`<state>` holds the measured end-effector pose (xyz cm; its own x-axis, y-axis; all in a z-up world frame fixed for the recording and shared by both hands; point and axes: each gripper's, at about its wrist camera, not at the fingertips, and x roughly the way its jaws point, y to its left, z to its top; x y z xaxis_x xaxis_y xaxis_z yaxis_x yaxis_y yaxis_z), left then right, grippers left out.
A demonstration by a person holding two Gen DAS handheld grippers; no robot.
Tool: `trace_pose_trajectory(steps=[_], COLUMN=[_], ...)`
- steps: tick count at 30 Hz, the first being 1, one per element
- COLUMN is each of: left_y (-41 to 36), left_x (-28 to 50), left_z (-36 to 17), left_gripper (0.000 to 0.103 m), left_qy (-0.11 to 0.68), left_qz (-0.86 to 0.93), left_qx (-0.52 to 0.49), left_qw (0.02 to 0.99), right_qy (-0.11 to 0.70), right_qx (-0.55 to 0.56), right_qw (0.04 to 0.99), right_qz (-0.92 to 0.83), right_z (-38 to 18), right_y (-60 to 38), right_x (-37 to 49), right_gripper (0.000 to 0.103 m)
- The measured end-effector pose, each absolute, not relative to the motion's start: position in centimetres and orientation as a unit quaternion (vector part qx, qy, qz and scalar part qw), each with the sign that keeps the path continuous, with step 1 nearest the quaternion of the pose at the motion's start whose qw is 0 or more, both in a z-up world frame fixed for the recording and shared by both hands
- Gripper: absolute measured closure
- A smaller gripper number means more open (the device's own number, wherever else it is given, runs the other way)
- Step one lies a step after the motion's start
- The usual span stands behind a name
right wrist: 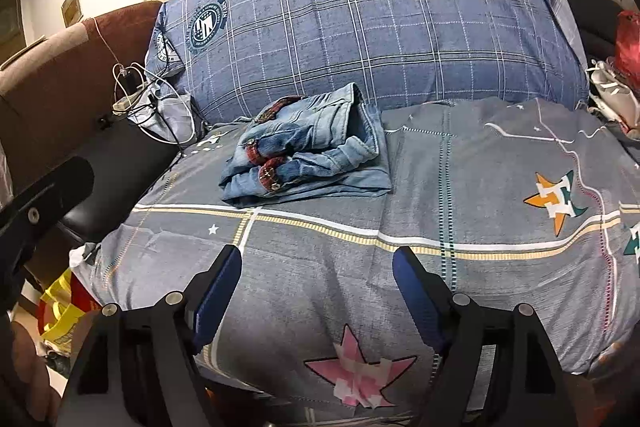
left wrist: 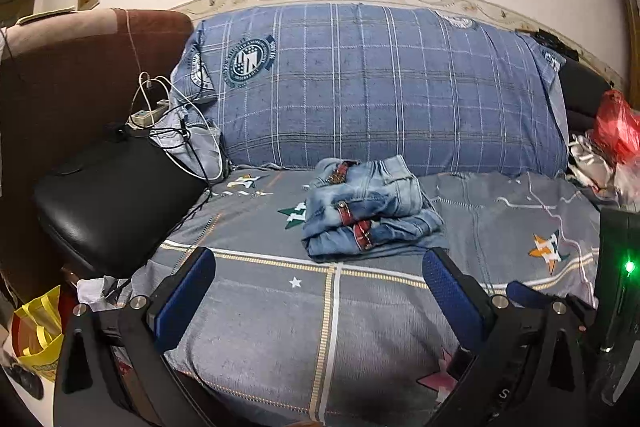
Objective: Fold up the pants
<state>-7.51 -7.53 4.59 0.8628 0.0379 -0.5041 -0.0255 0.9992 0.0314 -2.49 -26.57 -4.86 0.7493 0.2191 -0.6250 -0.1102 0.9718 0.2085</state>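
The light blue jeans (left wrist: 368,207) lie folded in a compact bundle on the grey star-print bedsheet (left wrist: 280,307), red-brown belt trims showing on the front edge. They also show in the right wrist view (right wrist: 308,147), against the big pillow. My left gripper (left wrist: 320,267) is open and empty, low over the sheet, a short way in front of the jeans. My right gripper (right wrist: 318,265) is open and empty, over the near edge of the bed (right wrist: 480,187), farther back from the jeans. The right gripper's body shows at the right edge of the left wrist view (left wrist: 616,287).
A large blue plaid pillow (left wrist: 380,87) stands behind the jeans. A brown headboard (left wrist: 80,67), a black cushion (left wrist: 112,203) and a power strip with cables (left wrist: 152,115) are at the left. A red plastic bag (left wrist: 616,123) and clothes lie at the right. A yellow bag (left wrist: 36,331) sits on the floor.
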Motion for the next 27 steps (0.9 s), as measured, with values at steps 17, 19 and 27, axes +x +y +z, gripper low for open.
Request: trace_pose_trajectory(steps=[17,19,27], left_y=[-8.5,-8.4,-8.1], left_x=[-6.4,-6.2,-5.3], left_z=[2.7,2.5,1.4], left_gripper=[0.000,0.000,0.000], left_qy=[0.302,0.306,0.327], left_qz=[-0.013,-0.014,-0.020], left_qx=[0.010,0.009,0.001], left_qw=[0.953,0.952,0.945], right_qy=[0.349,0.351,0.357], right_qx=[0.079,0.079,0.070], right_qw=[0.932,0.931,0.930], right_qz=[0.063,0.062,0.058], right_z=[-5.6,-5.7,-6.2], right_y=[-27.2,-27.2,-26.8], right_x=[-1.9,-1.8,-1.4], right_gripper=[0.017,0.017,0.016])
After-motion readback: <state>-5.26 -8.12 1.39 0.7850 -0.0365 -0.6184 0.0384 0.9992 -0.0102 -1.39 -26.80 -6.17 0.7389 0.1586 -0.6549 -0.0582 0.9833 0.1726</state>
